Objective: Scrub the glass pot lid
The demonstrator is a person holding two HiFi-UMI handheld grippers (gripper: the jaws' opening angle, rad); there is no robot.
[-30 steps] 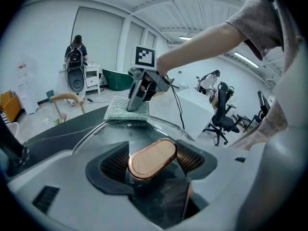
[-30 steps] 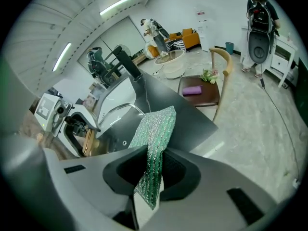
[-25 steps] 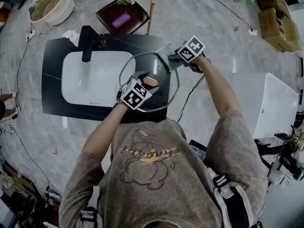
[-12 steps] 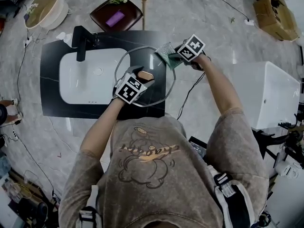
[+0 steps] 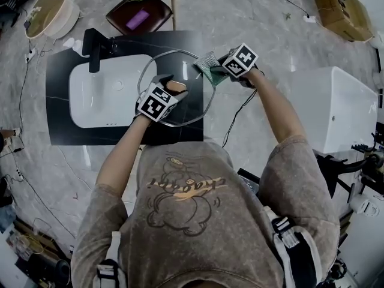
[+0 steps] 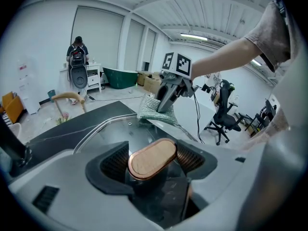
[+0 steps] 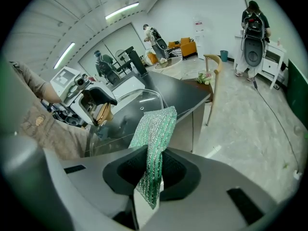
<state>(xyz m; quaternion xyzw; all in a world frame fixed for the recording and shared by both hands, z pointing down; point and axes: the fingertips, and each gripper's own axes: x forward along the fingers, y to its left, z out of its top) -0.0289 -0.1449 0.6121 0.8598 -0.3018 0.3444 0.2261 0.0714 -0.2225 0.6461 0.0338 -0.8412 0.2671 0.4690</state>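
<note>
The glass pot lid (image 5: 150, 68), round with a metal rim, is held above the black counter beside the sink. My left gripper (image 5: 170, 89) is shut on its wooden knob (image 5: 176, 86); in the left gripper view the knob (image 6: 152, 158) sits between the jaws with the lid's glass (image 6: 108, 131) beyond. My right gripper (image 5: 218, 69) is shut on a green scrub cloth (image 5: 207, 63), which lies against the lid's far right edge. In the right gripper view the cloth (image 7: 155, 134) hangs out of the jaws and onto the lid (image 7: 137, 107).
A white sink basin (image 5: 99, 95) with a black faucet (image 5: 92, 50) is set in the black counter (image 5: 66, 131), left of the lid. A white tub (image 5: 336, 110) stands at the right. A dark tray (image 5: 135, 15) and a cable (image 5: 237, 116) lie on the floor.
The left gripper and the lid have shifted a little away from the person. The cloth has stayed at the lid's right edge. Both grips hold as before.
</note>
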